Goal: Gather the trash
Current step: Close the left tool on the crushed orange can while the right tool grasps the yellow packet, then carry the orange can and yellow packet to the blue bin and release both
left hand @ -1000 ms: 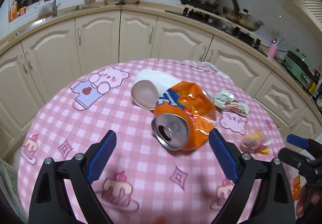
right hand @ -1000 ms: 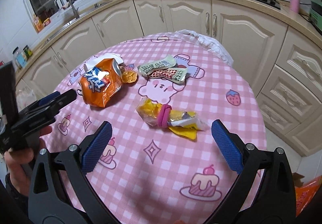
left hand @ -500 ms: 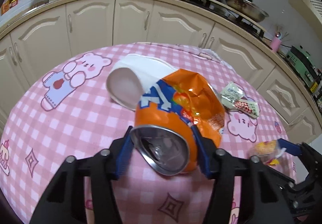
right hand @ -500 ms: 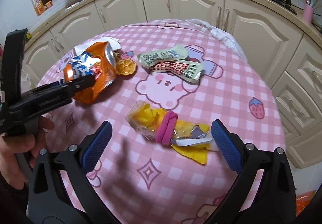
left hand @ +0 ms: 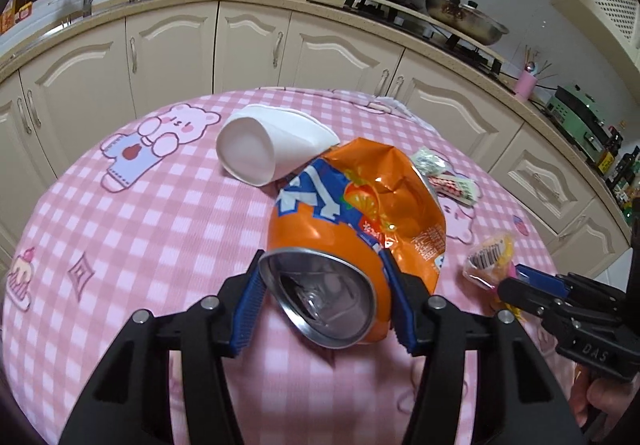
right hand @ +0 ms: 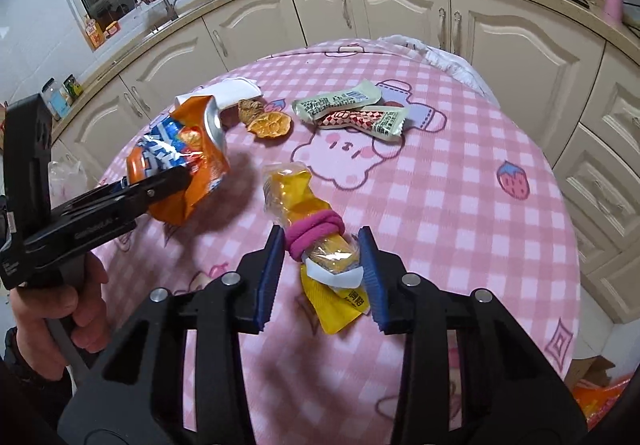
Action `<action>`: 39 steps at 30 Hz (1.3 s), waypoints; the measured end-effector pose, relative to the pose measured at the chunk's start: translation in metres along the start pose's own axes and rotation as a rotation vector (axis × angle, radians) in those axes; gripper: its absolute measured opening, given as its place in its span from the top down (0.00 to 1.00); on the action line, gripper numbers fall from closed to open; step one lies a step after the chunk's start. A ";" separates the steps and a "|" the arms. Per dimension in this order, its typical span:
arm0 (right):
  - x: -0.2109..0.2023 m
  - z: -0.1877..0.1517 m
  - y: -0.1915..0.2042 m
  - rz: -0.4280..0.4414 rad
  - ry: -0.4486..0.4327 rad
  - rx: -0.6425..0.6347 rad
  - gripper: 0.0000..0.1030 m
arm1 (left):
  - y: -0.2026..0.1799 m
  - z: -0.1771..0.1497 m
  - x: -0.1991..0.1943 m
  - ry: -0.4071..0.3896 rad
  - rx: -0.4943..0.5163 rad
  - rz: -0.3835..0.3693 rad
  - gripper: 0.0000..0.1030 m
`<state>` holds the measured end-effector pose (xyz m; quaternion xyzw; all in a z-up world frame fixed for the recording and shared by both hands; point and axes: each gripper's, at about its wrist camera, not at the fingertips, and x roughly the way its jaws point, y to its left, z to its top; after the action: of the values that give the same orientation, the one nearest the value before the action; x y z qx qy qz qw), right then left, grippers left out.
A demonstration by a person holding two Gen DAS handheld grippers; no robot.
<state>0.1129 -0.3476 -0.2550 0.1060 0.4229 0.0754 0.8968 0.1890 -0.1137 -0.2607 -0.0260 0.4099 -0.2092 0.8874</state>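
My left gripper [left hand: 324, 299] is shut on a crushed orange soda can [left hand: 356, 221], its open top towards the camera. The can also shows in the right wrist view [right hand: 180, 157], held by the left gripper [right hand: 160, 185]. My right gripper [right hand: 322, 269] is shut on a yellow plastic wrapper bundle [right hand: 296, 201] bound by a pink hair tie [right hand: 316, 233]; both pads touch its sides. The bundle shows in the left wrist view [left hand: 490, 257] with the right gripper [left hand: 520, 285] at it.
A white paper cup [left hand: 256, 149] lies on its side behind the can on the pink checked tablecloth [left hand: 120, 245]. Two snack wrappers [right hand: 352, 111] and dried orange peel [right hand: 266, 121] lie farther back. Kitchen cabinets [right hand: 400, 9] ring the table.
Both grippers went from wide open to shut: the left moved forward and closed on the can, the right moved forward and closed on the yellow bundle.
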 end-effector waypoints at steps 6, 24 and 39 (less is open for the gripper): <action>0.003 -0.010 0.010 -0.055 0.028 -0.068 0.40 | -0.015 -0.009 -0.030 -0.033 0.052 0.005 0.47; -0.013 -0.033 0.006 0.019 0.028 -0.061 0.68 | -0.045 -0.028 -0.079 -0.062 0.126 0.012 0.47; 0.007 -0.019 0.031 0.058 0.042 -0.146 0.77 | -0.042 -0.032 -0.089 -0.068 0.127 0.024 0.47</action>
<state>0.1012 -0.3133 -0.2645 0.0508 0.4318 0.1342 0.8905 0.0992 -0.1133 -0.2094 0.0283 0.3656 -0.2230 0.9032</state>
